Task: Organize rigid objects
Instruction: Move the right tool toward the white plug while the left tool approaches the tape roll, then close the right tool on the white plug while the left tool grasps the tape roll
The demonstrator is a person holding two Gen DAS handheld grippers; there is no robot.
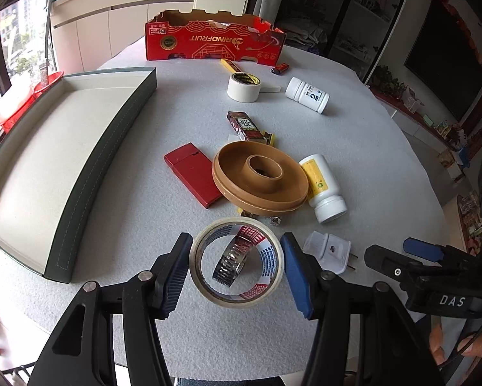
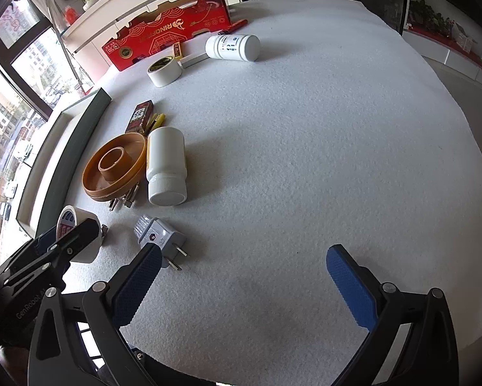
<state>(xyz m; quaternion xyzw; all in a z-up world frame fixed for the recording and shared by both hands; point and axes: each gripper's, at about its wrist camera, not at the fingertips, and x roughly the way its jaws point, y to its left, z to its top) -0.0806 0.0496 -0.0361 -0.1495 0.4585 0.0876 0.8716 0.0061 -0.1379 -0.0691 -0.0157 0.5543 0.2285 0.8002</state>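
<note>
A cream tape roll [image 1: 241, 299] with red and blue print sits between the pads of my left gripper [image 1: 237, 257], which press on both of its sides. Through its hole I see a metal hose clamp [image 1: 229, 265] on the table. In the right wrist view the same roll [image 2: 76, 222] is held tilted on edge in the left gripper [image 2: 70, 234]. My right gripper [image 2: 244, 257] stands open over bare white felt, with a white plug adapter [image 2: 158, 236] just beyond its left fingertip. A wide green-edged tray [image 1: 118, 148] lies at the left.
Beyond the roll lie a brown spool [image 1: 260, 180], a red flat case [image 1: 192, 173], a yellow-labelled white bottle [image 1: 321, 186] and a dark red small box [image 1: 244, 125]. Farther back are a white tape roll [image 1: 244, 87], another white bottle [image 1: 307, 95] and a red cardboard box [image 1: 215, 40].
</note>
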